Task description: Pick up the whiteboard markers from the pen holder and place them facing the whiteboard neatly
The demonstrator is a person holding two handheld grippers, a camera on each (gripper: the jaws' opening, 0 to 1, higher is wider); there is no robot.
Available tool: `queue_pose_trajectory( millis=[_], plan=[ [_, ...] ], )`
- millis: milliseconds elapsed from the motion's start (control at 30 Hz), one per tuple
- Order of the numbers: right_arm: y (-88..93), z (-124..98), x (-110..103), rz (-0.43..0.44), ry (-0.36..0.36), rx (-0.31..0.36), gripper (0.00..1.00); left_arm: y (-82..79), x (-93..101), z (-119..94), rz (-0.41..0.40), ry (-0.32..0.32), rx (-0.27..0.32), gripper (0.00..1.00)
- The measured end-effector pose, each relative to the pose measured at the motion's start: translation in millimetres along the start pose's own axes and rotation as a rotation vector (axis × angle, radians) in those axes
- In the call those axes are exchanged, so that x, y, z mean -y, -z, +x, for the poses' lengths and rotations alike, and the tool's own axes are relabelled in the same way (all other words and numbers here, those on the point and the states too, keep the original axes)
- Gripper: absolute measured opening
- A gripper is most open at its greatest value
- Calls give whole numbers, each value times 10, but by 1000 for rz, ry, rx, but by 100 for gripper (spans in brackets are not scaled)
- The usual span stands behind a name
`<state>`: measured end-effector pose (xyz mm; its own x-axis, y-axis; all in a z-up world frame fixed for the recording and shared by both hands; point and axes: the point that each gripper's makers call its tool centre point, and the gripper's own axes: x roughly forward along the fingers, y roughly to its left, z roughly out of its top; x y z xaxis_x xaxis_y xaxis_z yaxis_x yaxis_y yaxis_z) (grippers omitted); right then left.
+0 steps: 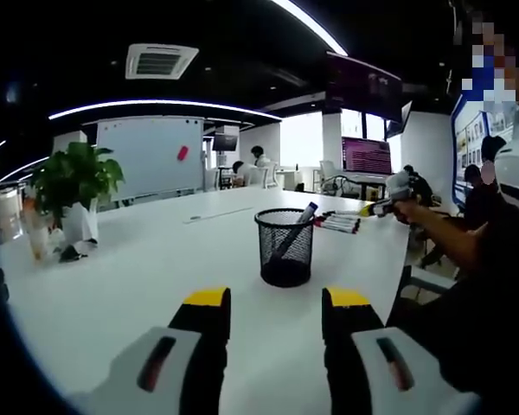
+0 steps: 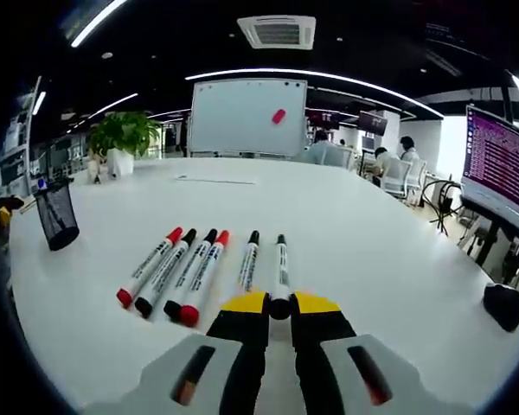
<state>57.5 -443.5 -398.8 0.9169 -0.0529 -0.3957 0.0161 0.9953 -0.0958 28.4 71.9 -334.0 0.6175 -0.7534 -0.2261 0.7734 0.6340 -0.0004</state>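
A black mesh pen holder (image 1: 285, 248) stands on the white table (image 1: 138, 277) with one blue-capped marker (image 1: 299, 225) leaning in it. My left gripper (image 1: 277, 299) hovers open just in front of it, holding nothing. In the right gripper view, several red and black markers (image 2: 182, 270) lie side by side, caps toward the whiteboard (image 2: 248, 117). My right gripper (image 2: 280, 306) is shut on the near end of a black marker (image 2: 280, 264) at the right end of that row, low at the table. The left gripper view shows the row (image 1: 337, 223) beyond the holder and the right gripper (image 1: 382, 207).
A potted plant (image 1: 73, 186) stands at the table's far left. People sit at desks behind the whiteboard (image 1: 151, 156). A monitor (image 2: 502, 169) and a dark object (image 2: 504, 304) are at the right. The person's arm (image 1: 441, 242) reaches along the table's right edge.
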Motion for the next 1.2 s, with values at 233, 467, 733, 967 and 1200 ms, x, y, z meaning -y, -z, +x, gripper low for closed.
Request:
queue_pose_trajectory(
  millis=[233,467,733,967,1200],
  plan=[
    [66,37,-5,2,3,-33,13,17,-1,7,0,0,-4,44],
    [118,71,-11,-2,-1,-56,13,-14,28,6,-9,16,10,43],
    [146,28,6,41,-28,-33,13,-53,60,5,-10,27,23,43],
    [123,-8,-60,39,-49,-14,13,-43,42,-2,-11,22,21,43],
    [112,5,-75,39,-63,-14,13,-34,45,9,-11,23,18,43]
  ],
)
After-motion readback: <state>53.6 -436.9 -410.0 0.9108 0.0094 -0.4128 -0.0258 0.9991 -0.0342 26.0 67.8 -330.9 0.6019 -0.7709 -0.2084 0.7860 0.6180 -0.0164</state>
